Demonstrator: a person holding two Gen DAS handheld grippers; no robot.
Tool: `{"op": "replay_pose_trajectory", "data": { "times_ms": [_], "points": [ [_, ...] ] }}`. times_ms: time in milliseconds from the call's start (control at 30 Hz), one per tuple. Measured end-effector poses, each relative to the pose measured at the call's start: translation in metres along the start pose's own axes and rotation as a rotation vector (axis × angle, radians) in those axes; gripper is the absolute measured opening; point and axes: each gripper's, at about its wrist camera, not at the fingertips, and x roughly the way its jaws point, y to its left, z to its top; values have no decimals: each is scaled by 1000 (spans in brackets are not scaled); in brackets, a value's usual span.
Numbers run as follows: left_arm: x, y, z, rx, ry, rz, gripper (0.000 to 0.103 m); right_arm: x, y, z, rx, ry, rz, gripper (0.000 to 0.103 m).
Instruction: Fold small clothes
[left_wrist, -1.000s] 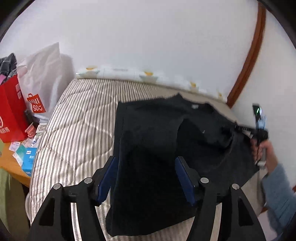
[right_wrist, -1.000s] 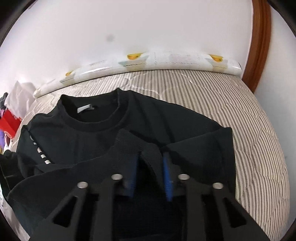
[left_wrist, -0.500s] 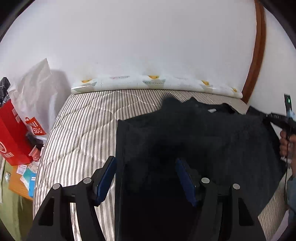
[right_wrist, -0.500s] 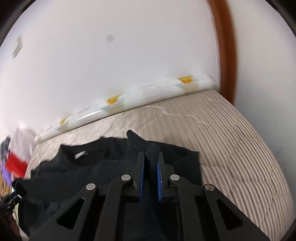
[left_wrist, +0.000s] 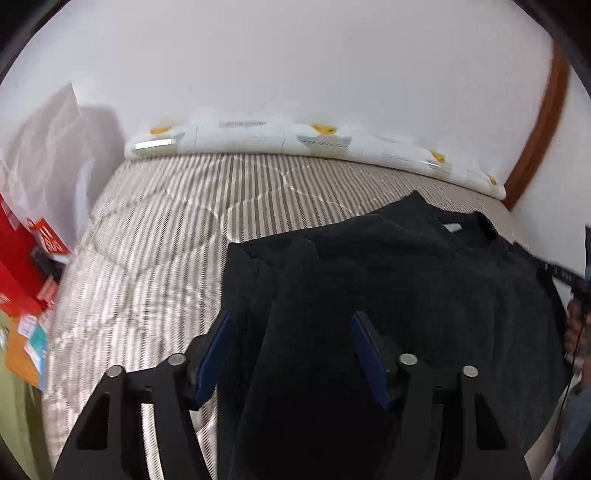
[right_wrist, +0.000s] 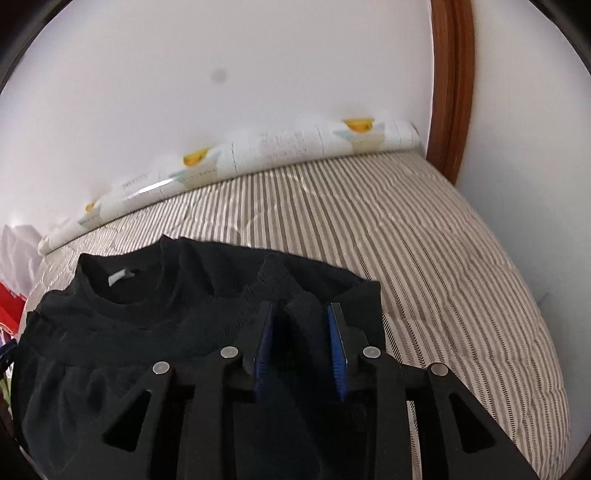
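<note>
A black sweatshirt (left_wrist: 406, 277) lies on the striped bed (left_wrist: 155, 258), its collar with a white label (left_wrist: 452, 226) toward the wall. My left gripper (left_wrist: 293, 347) hovers over the garment's left part. Its jaws are closing, still wide apart, with dark fabric lying between them and no pad pressing on it. In the right wrist view the sweatshirt (right_wrist: 129, 321) fills the lower left. My right gripper (right_wrist: 300, 332) has its jaws opening, and a raised fold of the black fabric (right_wrist: 301, 310) stands loose between the blue pads. A hand (left_wrist: 576, 325) shows at the right edge.
A rolled patterned mat (left_wrist: 314, 142) lies along the white wall at the bed's far edge. Red and white shopping bags (left_wrist: 22, 258) crowd the left side. A brown wooden frame (right_wrist: 452, 92) rises at the right. Bare striped bedding (right_wrist: 443, 277) spreads right of the garment.
The right gripper was shut on the fold half a second ago and its pads now stand apart from it. The left gripper has slid across the garment and its jaws have narrowed a little.
</note>
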Motion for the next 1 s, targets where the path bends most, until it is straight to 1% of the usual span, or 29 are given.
{"op": "replay_pose_trajectory", "data": {
  "times_ms": [33,67,100,133,167,200,233,300,333,367,400,467,500,567,600,667,733,767,867,900,967,1000],
  "points": [
    [5,1,1,-15,12,-5,47,3,0,-1,-1,10,1,29],
    [10,2,3,-31,23,-7,45,6,0,-2,-6,22,-1,26],
    [15,3,3,-48,27,-6,35,8,0,-3,-16,29,1,23],
    [17,3,3,-58,23,-6,18,11,2,-4,-29,31,9,19],
    [17,2,3,-61,14,7,15,11,3,-4,-42,27,9,15],
    [14,1,3,-57,-13,17,11,10,4,-4,-51,16,17,12],
    [9,1,3,-56,-40,2,10,6,4,-2,-57,-2,39,11],
    [-2,4,2,-71,-96,-9,10,-16,-3,1,-31,-103,95,10],
    [-5,5,3,-77,-112,-15,10,-24,-7,2,-18,-144,126,10],
    [-6,5,4,-76,-117,-8,10,-30,-11,2,-4,-172,148,10],
    [-3,3,5,-69,-105,7,10,-30,-14,4,7,-181,155,10],
    [9,2,7,-65,-63,27,10,-16,-13,5,-1,-140,117,10],
    [16,2,7,-72,-37,38,10,-5,-13,5,-5,-106,91,10],
    [20,3,8,-82,-31,38,11,16,-17,3,16,-31,64,10],
    [20,4,8,-83,-29,40,11,19,-19,2,25,-21,65,11],
    [18,3,9,-77,-24,47,14,18,-23,4,35,-14,76,16],
    [16,1,8,-60,-15,51,17,12,-22,4,18,18,58,19],
    [16,1,8,-56,-7,48,18,6,-20,4,6,17,50,24],
    [13,-1,6,-55,23,26,27,-21,-19,-9,-46,-32,55,27],
    [12,-1,4,-56,30,22,29,-24,-17,-13,-61,-30,48,27],
    [8,-2,-2,-50,35,32,30,-17,-18,-19,-89,6,-13,27],
    [5,-2,-6,-45,37,44,33,-11,-22,-21,-85,35,-45,27]
  ]
}}
